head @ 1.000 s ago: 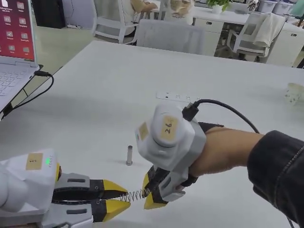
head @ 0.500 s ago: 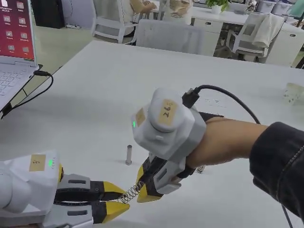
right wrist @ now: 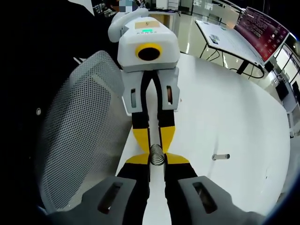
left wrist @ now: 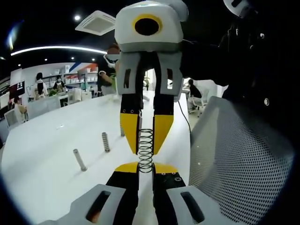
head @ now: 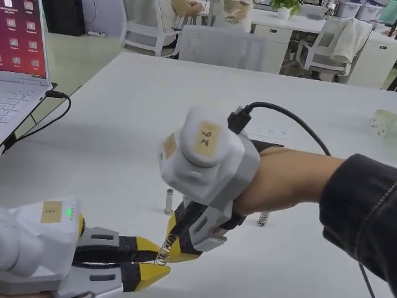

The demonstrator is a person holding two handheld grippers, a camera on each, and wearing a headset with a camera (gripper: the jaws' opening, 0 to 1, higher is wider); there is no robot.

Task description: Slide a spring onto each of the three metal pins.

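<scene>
White desk (head: 142, 112) is wide open beyond both tongs. Its near edge runs right beside the tips, with a grey mesh chair back (left wrist: 234, 154) just past that edge. An open silver laptop (head: 18, 56) sits well off to the left tongs' far side.

The left tongs (left wrist: 146, 168) and right tongs (right wrist: 157, 161) meet tip to tip, low over the desk. A small coiled steel spring (left wrist: 146, 149) is between them, thin wire with even turns. The left tongs are closed down on one end. The right tongs are nearly closed, yellow tips pressing the other end from both sides.

A bare grey metal pin (head: 168, 202) stands upright just beyond the meeting tips, untouched. A second grey metal pin (head: 263, 218), already wearing a spring, stands on the right tongs' outer side near the wrist.
</scene>
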